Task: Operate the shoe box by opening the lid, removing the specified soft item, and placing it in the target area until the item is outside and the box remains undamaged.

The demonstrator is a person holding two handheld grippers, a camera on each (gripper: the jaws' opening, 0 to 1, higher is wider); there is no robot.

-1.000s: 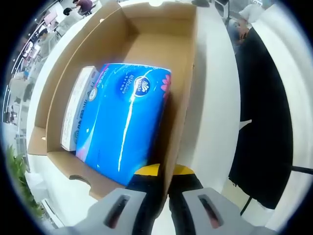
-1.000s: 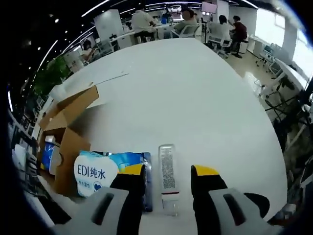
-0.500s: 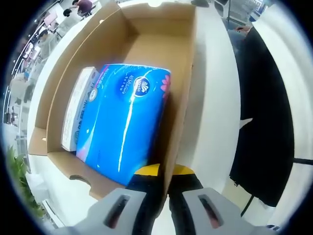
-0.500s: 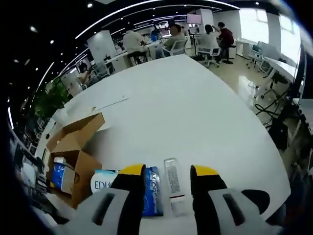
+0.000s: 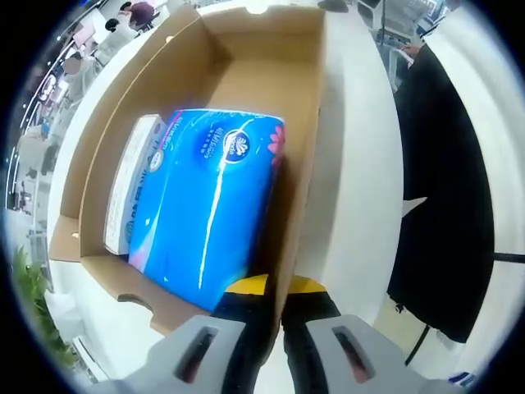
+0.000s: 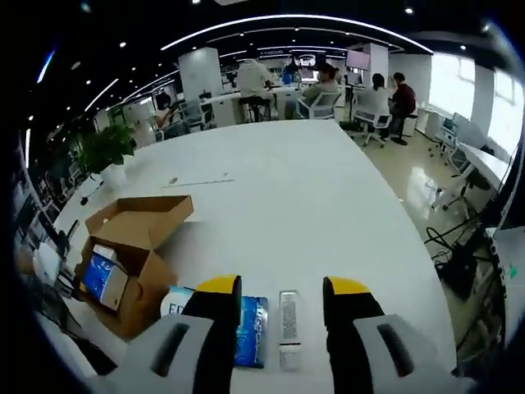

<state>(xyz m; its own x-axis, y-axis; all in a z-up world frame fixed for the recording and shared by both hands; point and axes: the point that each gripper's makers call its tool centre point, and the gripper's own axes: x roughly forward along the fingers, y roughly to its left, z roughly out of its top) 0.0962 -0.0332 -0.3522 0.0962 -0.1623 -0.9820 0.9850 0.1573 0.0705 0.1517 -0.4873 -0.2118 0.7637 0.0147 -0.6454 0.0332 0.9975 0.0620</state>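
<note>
Left tongs (image 5: 271,289) are clamped tight on the near wall of the shoe box (image 5: 308,148), one yellow-tipped jaw inside and one outside, at the bottom centre of the left gripper view; my read is that they pin the box to the white surface (image 5: 357,164) so it can't slide or tear while things come out. The lid flap hangs open at the box's far end, so the opening step looks done. Inside, filling the middle of that view, lies a blue tissue pack (image 5: 209,197), soft and glossy, with a small white carton (image 5: 127,193) wedged just beside it against the left wall. A dark chair back sits at the right edge

Over in the right gripper view, the right tongs (image 6: 275,300) are spread wide at the bottom centre, nothing between the jaws. Just beyond their tips on the surface lie a blue-and-white wet-wipe pack (image 6: 238,324) and a slim white tube (image 6: 287,316), side by side, near the box but outside it. The box shows at the left of that frame, blue pack visible within. A potted plant (image 6: 107,148) stands at upper left, and people sit at desks far behind

I'd judge at least one soft item is already out in the target area; whether the blue pack is next, I can't say
</note>
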